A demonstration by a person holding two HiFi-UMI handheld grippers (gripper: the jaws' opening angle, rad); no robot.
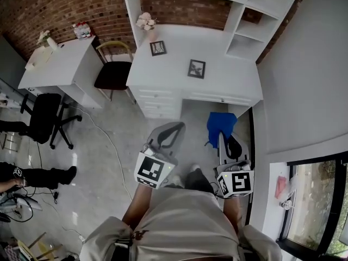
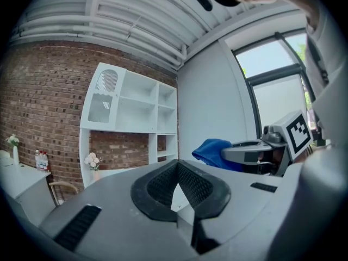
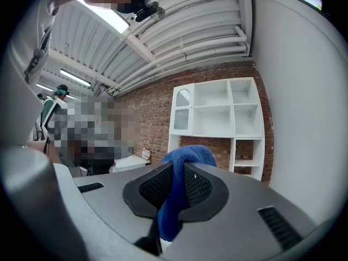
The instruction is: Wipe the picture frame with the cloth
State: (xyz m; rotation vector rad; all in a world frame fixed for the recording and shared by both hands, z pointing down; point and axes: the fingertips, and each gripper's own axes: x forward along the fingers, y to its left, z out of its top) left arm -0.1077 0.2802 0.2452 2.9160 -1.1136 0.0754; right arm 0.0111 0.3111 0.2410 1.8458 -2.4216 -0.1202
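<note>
Picture frame (image 1: 196, 68) on desk (image 1: 166, 78)

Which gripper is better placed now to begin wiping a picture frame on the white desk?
Right. The right gripper is shut on the blue cloth; the left gripper is shut and empty. Neither touches the picture frame.

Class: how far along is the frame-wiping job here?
Done: the blue cloth is clamped in the right gripper. In hand: nothing touches the desk; the left gripper is shut and empty. Left: reaching a picture frame on the desk and wiping it.
</note>
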